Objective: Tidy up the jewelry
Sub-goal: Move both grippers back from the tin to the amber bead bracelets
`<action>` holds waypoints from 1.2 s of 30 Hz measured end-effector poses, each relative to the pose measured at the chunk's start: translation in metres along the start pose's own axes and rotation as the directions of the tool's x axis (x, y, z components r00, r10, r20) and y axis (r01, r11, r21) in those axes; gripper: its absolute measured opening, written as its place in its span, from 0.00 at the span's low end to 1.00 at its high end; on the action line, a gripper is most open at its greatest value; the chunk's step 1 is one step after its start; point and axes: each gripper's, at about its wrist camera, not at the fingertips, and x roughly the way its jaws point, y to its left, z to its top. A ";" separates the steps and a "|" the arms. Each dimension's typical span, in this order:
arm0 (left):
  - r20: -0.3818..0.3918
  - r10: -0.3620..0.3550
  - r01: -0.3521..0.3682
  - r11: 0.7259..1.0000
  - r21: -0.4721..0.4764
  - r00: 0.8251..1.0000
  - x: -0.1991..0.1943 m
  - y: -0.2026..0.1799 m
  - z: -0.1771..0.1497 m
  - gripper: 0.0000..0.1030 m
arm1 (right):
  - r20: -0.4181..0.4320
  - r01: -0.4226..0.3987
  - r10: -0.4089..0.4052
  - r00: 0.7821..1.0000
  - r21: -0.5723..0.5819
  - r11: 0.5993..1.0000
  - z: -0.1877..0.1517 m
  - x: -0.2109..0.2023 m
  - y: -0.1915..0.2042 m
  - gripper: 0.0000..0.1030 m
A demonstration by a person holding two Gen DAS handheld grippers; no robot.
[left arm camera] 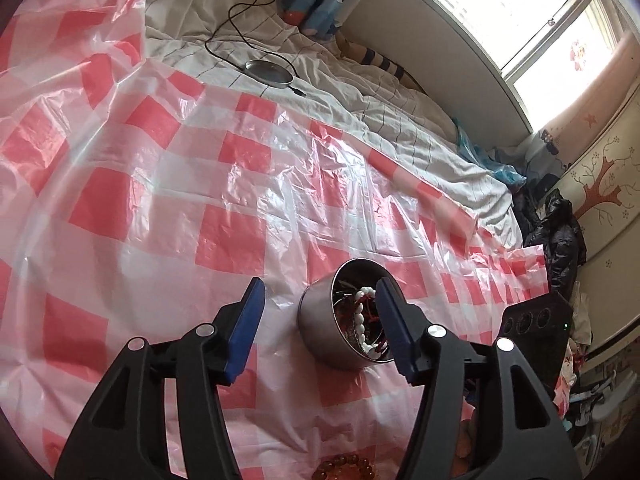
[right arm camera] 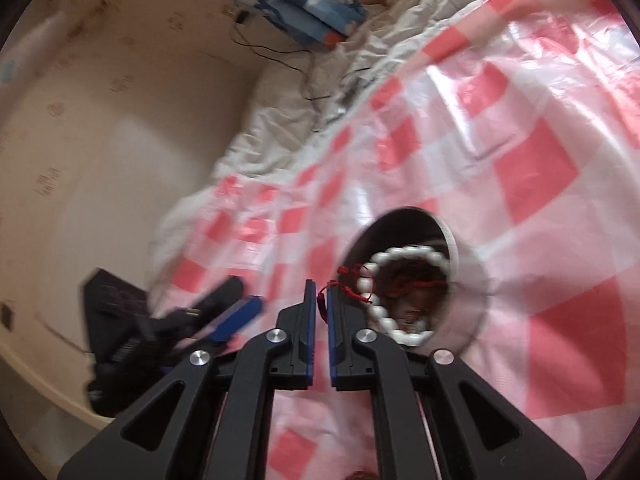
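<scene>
The left gripper was held open around the tin. The right gripper was closed on the red cord of the white bracelet.

A sheet covers the bed. On the sheet stands a bowl, between the fingers of the left tongs. In the bowl lies a bead bracelet. Its cord runs out to the right tongs. Another bracelet lies on the sheet nearer than the bowl. Behind, on the bed, rests a disc with a cable.
</scene>
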 end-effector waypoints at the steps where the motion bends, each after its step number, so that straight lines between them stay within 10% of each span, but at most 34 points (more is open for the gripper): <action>1: -0.001 0.000 0.000 1.000 0.002 1.000 0.000 0.000 0.000 0.54 | 0.004 0.042 -0.042 0.999 -0.013 0.999 0.000 -0.002 0.000 0.19; 3: -0.007 0.001 -0.001 1.000 0.005 1.000 0.001 0.000 0.000 0.55 | 0.033 0.121 -0.119 0.992 -0.041 0.992 0.000 -0.011 0.001 0.39; 14: -0.013 0.032 -0.031 0.999 0.036 0.999 -0.004 0.005 -0.003 0.62 | 0.094 0.327 -0.316 0.944 -0.131 0.936 -0.002 -0.021 0.008 0.63; 27: -0.039 0.112 -0.102 0.976 0.195 0.993 -0.015 -0.001 -0.019 0.65 | 0.096 0.300 -0.293 0.951 -0.070 0.951 0.000 -0.029 -0.004 0.70; 36: -0.188 0.142 -0.056 0.915 0.400 0.972 -0.009 -0.019 -0.074 0.66 | 0.108 0.254 -0.248 0.963 -0.041 0.966 -0.015 -0.052 0.001 0.71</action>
